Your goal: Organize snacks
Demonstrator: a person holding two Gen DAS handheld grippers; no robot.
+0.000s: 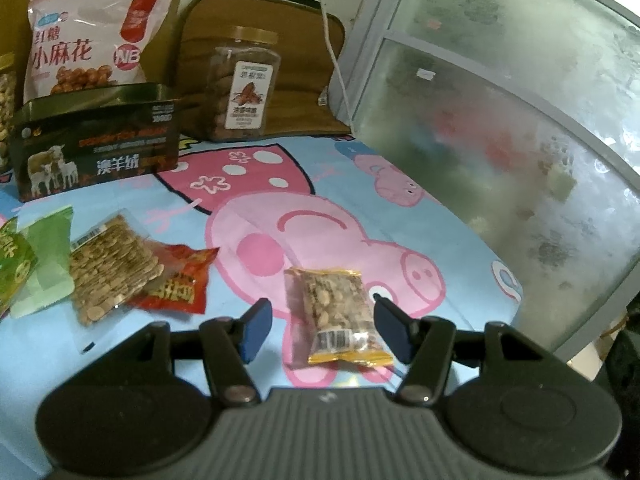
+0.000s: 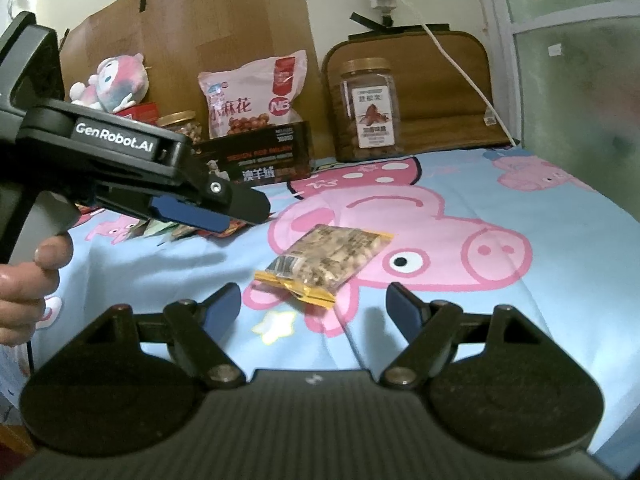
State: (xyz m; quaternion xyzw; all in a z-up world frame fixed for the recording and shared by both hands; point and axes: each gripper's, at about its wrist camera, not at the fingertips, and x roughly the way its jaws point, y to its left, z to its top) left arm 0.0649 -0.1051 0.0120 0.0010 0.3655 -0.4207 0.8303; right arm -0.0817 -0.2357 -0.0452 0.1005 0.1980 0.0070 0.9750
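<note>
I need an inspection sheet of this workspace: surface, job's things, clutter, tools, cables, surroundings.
Surface: cartoon pig sheet, flat.
Job's things: nut packet lying alone between the left tool's fingers; packet pile to the left; dark box, pink bag, jar at the back.
Clutter: plush toy.
Tools: left tool open, holding nothing; right tool open, holding nothing.
Cables: white cable hanging down the wall.
Surroundings: frosted window, brown cushion.
</note>
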